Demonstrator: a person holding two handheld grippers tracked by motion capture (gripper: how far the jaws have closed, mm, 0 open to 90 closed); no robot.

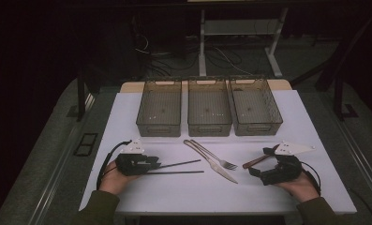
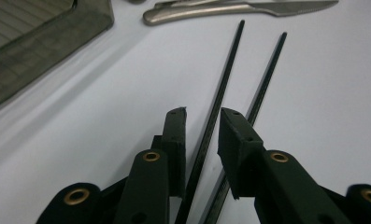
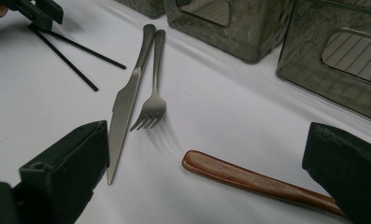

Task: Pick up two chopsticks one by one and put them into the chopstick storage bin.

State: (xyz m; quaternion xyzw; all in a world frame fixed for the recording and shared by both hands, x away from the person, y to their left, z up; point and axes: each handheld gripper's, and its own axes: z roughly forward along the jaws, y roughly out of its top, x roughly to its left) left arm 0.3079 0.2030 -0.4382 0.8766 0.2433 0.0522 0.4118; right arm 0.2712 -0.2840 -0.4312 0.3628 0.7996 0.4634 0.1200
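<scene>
Left gripper [image 1: 156,165], lower left of the high view: jaws slightly apart astride one of two black chopsticks [image 2: 217,107], pads not pressing. Right gripper [image 1: 257,168], lower right: jaws wide apart over a wooden handle [image 3: 248,179]. Knife [image 1: 215,164] and fork [image 1: 217,159] lie centre.

Both forearms enter from the near edge. The left gripper [image 1: 152,164] lies low at the near left, pointing right, its jaws slightly parted. The right gripper [image 1: 261,164] sits at the near right, angled left and away, its jaws spread wide.
</scene>
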